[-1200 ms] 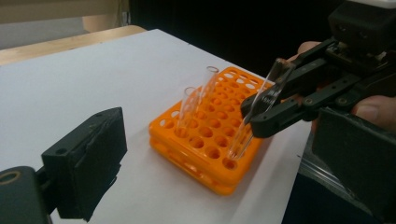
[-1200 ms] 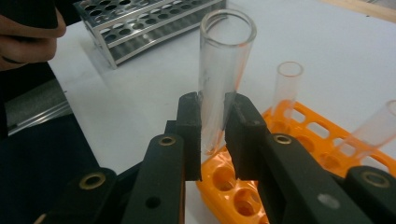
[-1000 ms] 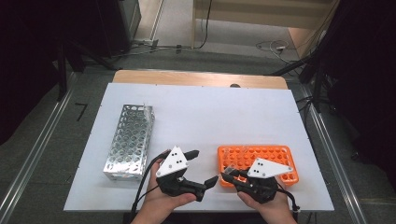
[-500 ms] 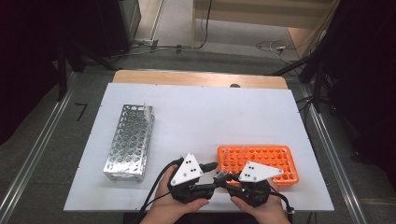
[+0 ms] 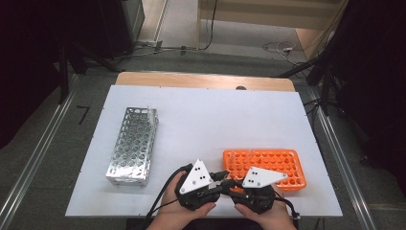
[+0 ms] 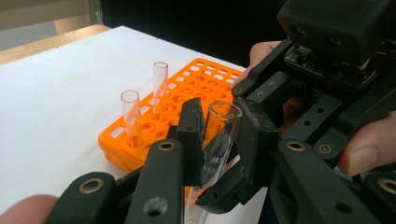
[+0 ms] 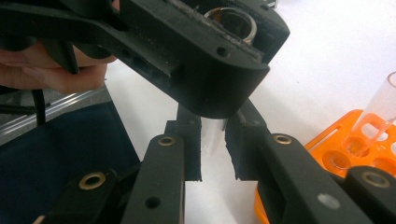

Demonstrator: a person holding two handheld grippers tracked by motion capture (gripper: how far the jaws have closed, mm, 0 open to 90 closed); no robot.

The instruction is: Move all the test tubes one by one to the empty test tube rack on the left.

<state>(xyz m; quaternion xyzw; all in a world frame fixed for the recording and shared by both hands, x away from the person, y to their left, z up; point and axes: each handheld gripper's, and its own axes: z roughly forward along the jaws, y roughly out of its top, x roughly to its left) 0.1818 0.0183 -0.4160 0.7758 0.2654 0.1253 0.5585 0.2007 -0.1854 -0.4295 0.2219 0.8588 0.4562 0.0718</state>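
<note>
A clear test tube point(image 6: 218, 140) stands between the two grippers at the table's near edge. My left gripper point(image 6: 217, 121) has just been closing and is now shut on the tube's upper part, just below its open rim point(image 7: 231, 21). My right gripper point(image 7: 214, 149) is shut on the same tube point(image 7: 214, 133) lower down. In the high view the left gripper point(image 5: 216, 186) and the right gripper point(image 5: 231, 185) meet nose to nose, just left of the orange rack point(image 5: 268, 163). Two more clear tubes point(image 6: 130, 116) point(image 6: 160, 86) stand upright in that rack point(image 6: 196, 88).
A perforated metal rack point(image 5: 134, 143) lies at the left of the white table point(image 5: 215, 115). A wooden edge point(image 5: 201, 80) runs along the table's far side. A person's hands hold both grippers at the near edge.
The left gripper has moved right to meet the right gripper, and its jaws have gone from wide apart to closed on the tube. The right gripper has stayed put.
</note>
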